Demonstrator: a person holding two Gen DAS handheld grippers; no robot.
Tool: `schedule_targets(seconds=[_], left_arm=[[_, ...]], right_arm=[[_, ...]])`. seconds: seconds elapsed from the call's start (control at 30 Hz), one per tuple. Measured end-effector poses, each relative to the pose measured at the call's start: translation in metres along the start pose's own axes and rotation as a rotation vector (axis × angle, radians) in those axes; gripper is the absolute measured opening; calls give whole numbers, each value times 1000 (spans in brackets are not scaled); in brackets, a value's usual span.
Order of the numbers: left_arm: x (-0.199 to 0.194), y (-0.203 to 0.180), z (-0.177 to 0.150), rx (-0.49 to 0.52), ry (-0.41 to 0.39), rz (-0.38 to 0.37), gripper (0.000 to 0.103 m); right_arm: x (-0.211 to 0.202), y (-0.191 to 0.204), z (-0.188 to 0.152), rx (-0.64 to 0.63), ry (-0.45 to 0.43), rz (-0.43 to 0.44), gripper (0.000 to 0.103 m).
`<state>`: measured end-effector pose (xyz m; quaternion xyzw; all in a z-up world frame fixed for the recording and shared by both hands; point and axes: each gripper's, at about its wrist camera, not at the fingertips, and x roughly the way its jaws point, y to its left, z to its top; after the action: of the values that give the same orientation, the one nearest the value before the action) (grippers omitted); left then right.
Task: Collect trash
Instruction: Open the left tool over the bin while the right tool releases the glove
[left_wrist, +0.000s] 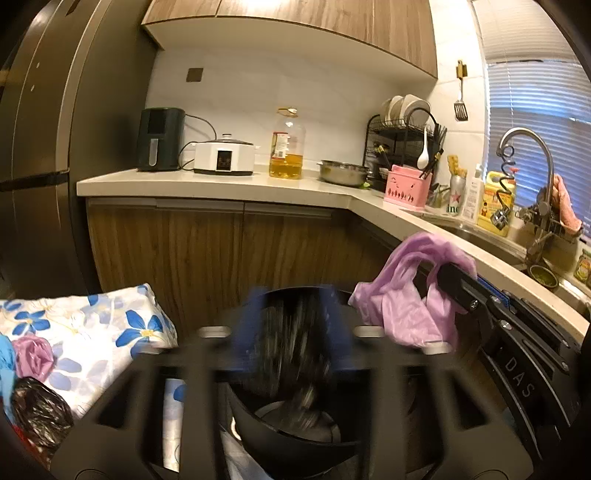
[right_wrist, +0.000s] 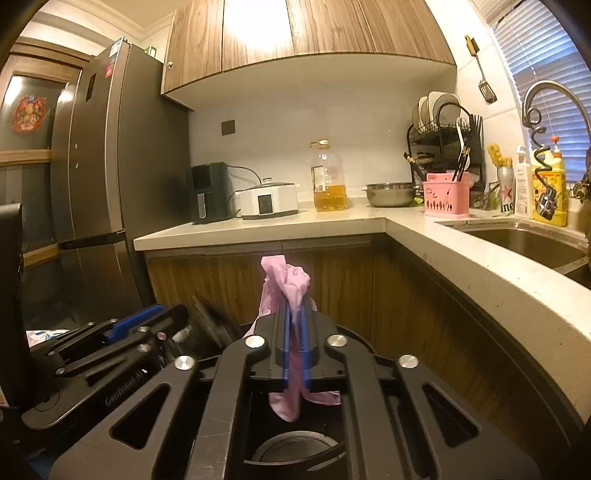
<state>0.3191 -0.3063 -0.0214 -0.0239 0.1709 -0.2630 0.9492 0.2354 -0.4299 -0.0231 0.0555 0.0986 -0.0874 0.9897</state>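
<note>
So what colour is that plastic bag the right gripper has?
Pale purple-pink. The plastic bag shows best in the right wrist view, between the right gripper's blue fingers.

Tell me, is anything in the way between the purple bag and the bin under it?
Nothing visible is. The purple bag hangs from the right gripper fingers, right over the black bin. A blurry black bag is off to its side.
</note>
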Motion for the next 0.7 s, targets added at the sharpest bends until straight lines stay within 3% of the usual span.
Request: schedule_targets(seconds=[0.1,0.27,0.37,0.47,0.6,0.7], left_arm=[[4,7,-2,-26,17,0,57],[-3,17,-5,-55,18,44,71],[-16,20,-8,-61,5,78,83],[-31,22,-10,-69,-6,103,92],[-57,24,-15,-63,-24,132,95],[-80,27,-20,-66,-32,151,97]], right_arm=[[2,-4,0,13,3,0,28],[-2,-8,-1,24,6,-12,31],[-9,-8,-2,39,11,-11,40],[-19,-7,-4,57,16,-5,55],[-37,-1,-9,78,32,9,70],[-50,6,-12,78,44,24,75]])
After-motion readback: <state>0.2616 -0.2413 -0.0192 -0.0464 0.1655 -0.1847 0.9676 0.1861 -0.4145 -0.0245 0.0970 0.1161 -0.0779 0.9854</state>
